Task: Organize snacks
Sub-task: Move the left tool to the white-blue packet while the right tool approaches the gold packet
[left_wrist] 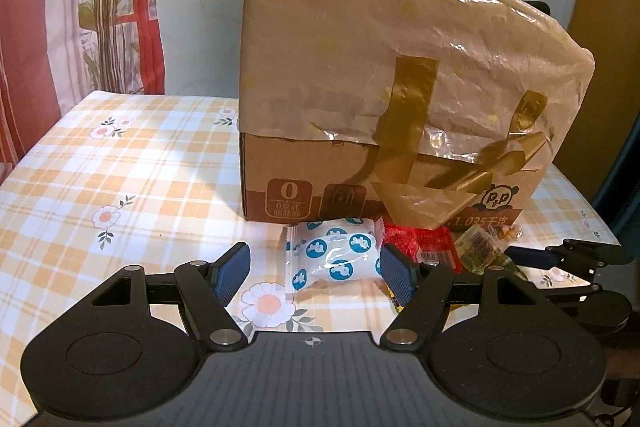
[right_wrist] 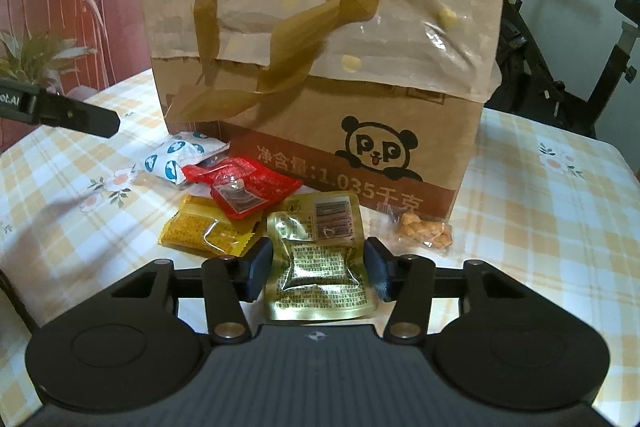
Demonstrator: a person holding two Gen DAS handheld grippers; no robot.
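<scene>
Right claw: my right gripper (right_wrist: 318, 269) sits low over the table with the gold packet (right_wrist: 320, 259) between its jaws; both pads (right_wrist: 260, 267) look pressed to the packet's pinched-in sides, so I judge it a grip.
Left claw: my left gripper (left_wrist: 316, 273) is spread wide; the white packet with blue dots (left_wrist: 334, 253) lies between the jaws, close against the right-hand pad (left_wrist: 396, 277) and clear of the other, so nothing is held.
Snacks on the table: all lie loose on the checked tablecloth (left_wrist: 120, 167) in front of the box; besides the two above I see a red packet (right_wrist: 244, 187), a yellow packet (right_wrist: 200, 231) and a small clear bag of orange nuggets (right_wrist: 424, 233).
How they lie: the red packet overlaps the yellow one and touches the white one; the gold packet is just beside both; the nuggets lie apart, on the right in my right wrist view.
Box: the cardboard box (right_wrist: 360, 155) stands upright behind the snacks with a brown paper bag (right_wrist: 320, 7) draped over its top; I cannot see inside either.
Done so far: as far as I can tell, nothing is sorted or put away yet.
Left to do: every snack remains to be placed; where they belong I cannot tell.
Step in hand: I judge it the first pickup, the gold packet, not yet clear of the table.
</scene>
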